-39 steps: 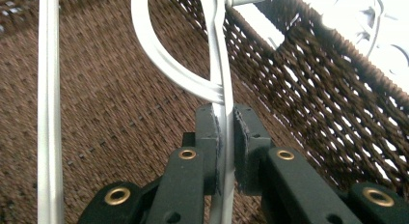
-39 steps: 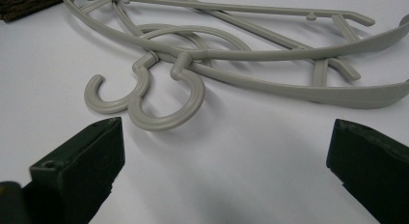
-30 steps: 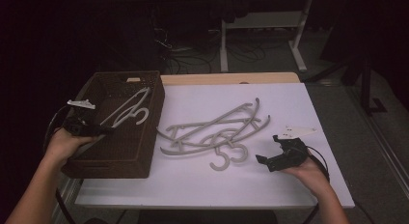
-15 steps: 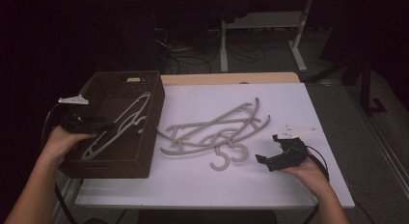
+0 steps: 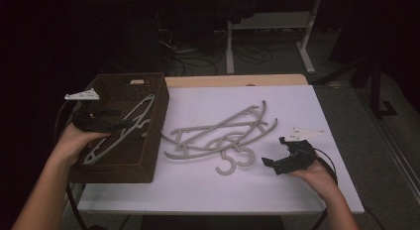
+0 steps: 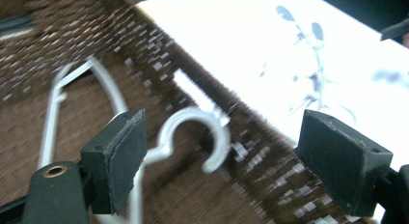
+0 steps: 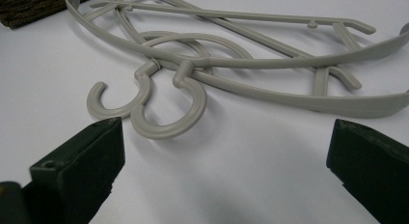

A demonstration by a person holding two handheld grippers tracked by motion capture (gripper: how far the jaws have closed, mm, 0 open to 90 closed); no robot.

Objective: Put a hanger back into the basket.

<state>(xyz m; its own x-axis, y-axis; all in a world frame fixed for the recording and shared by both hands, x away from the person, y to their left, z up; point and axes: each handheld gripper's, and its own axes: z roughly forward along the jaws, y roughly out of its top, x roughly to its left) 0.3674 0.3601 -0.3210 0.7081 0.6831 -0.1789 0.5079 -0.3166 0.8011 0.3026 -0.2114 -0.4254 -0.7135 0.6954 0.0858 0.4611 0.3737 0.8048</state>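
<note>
A pale grey hanger [image 5: 119, 132] lies slantwise inside the dark woven basket [image 5: 148, 80] at the table's left. My left gripper [image 5: 121, 124] hovers just above it and is open; its jaws have just been opening, and nothing is pressed between them. In the left gripper view the hanger's hook [image 6: 193, 117] lies on the basket floor below the gap of the left gripper [image 6: 226, 154]. Several more grey hangers [image 5: 223, 133] are tangled mid-table. My right gripper [image 5: 270, 163] rests near their hooks [image 7: 169, 120]; in the right gripper view that gripper [image 7: 224, 178] stands open and empty.
The white tabletop [image 5: 198, 190] has bare room in front of and to the right of the hanger pile. The basket's corner [image 7: 29, 7] lies beyond the hangers. Dark floor, cables and table legs [image 5: 230, 46] sit behind the table.
The left gripper opened and let go of the hanger, which dropped flat into the basket; the left hand lifted and drew back a little. The right hand stayed still.
</note>
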